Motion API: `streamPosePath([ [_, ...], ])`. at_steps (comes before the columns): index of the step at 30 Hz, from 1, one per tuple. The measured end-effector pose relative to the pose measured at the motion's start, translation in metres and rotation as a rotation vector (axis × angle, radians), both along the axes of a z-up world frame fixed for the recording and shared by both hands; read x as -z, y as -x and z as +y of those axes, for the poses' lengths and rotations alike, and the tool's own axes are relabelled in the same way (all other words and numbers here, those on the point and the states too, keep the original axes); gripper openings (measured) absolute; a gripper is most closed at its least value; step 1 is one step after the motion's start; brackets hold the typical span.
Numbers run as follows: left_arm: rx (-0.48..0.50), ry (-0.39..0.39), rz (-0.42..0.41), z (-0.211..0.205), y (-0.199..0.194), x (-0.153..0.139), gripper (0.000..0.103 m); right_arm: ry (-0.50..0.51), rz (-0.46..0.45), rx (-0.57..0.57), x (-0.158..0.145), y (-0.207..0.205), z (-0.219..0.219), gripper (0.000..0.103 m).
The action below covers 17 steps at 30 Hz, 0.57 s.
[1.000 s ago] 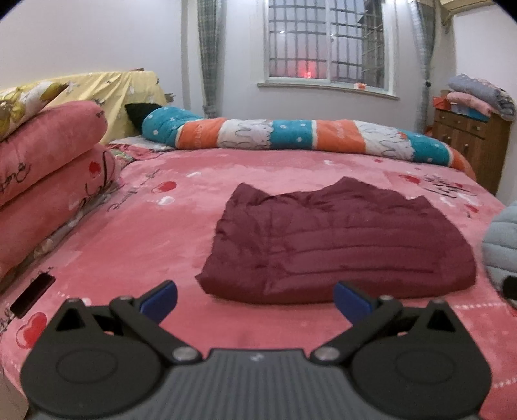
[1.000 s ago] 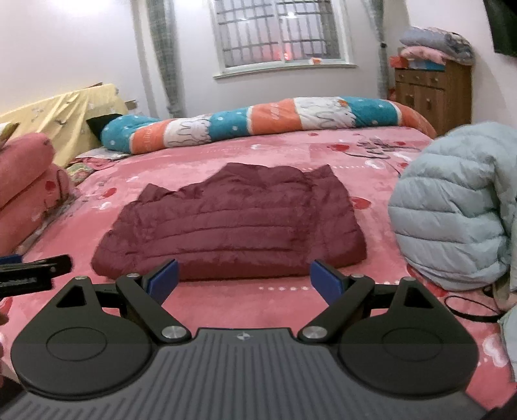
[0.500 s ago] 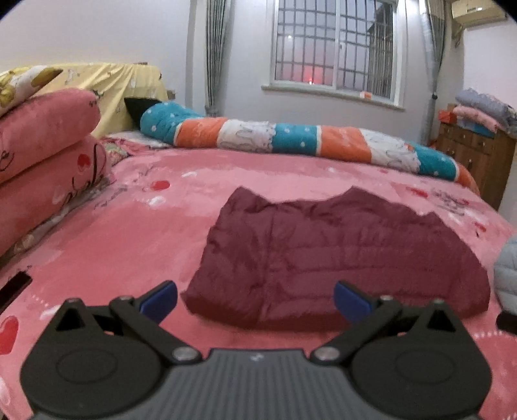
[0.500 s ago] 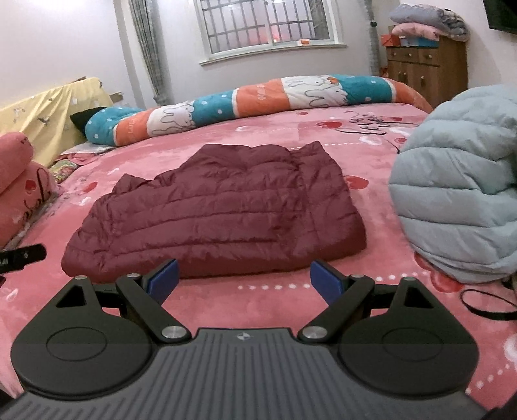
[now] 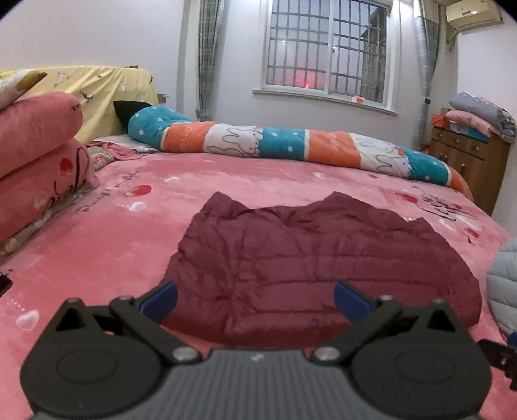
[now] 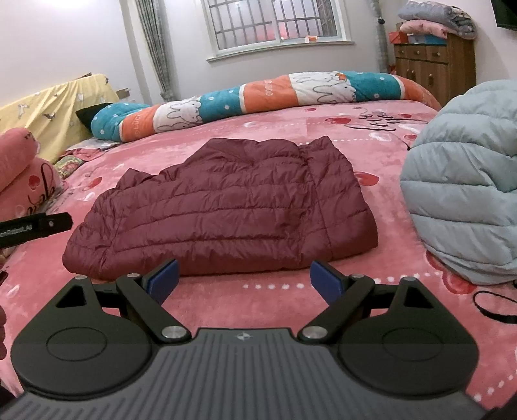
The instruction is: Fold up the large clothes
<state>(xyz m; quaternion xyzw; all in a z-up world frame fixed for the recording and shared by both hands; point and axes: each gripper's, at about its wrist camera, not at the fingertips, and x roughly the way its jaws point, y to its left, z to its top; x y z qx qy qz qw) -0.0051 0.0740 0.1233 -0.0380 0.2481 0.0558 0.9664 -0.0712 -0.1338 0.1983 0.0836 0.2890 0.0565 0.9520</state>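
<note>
pale blue padded jacket (image 6: 465,181) cut off at right edge, black cord (image 6: 494,303) perhaps a cable

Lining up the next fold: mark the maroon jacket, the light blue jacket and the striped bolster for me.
maroon jacket (image 6: 226,206), right wrist view, middle of its quilted top.
light blue jacket (image 6: 465,181), right wrist view, bulging quilted side.
striped bolster (image 5: 290,145), left wrist view, teal band mid-length.

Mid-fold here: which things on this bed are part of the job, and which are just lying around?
Part of the job:
- dark red quilted puffer jacket, lying flat on the pink bedspread
- left gripper, open
- right gripper, open

Just lying about:
- pale blue quilted jacket, bundled at the right
- long striped bunny bolster
- pink pillows
- folded blankets on the wooden dresser
</note>
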Motion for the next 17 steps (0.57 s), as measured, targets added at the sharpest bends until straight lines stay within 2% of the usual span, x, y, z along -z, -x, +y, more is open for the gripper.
streamPosePath([
  [17,0.047,-0.010,0.017,-0.021,-0.013,0.018,0.102,-0.011,0.020,-0.007,0.006,-0.006,-0.004,0.103],
])
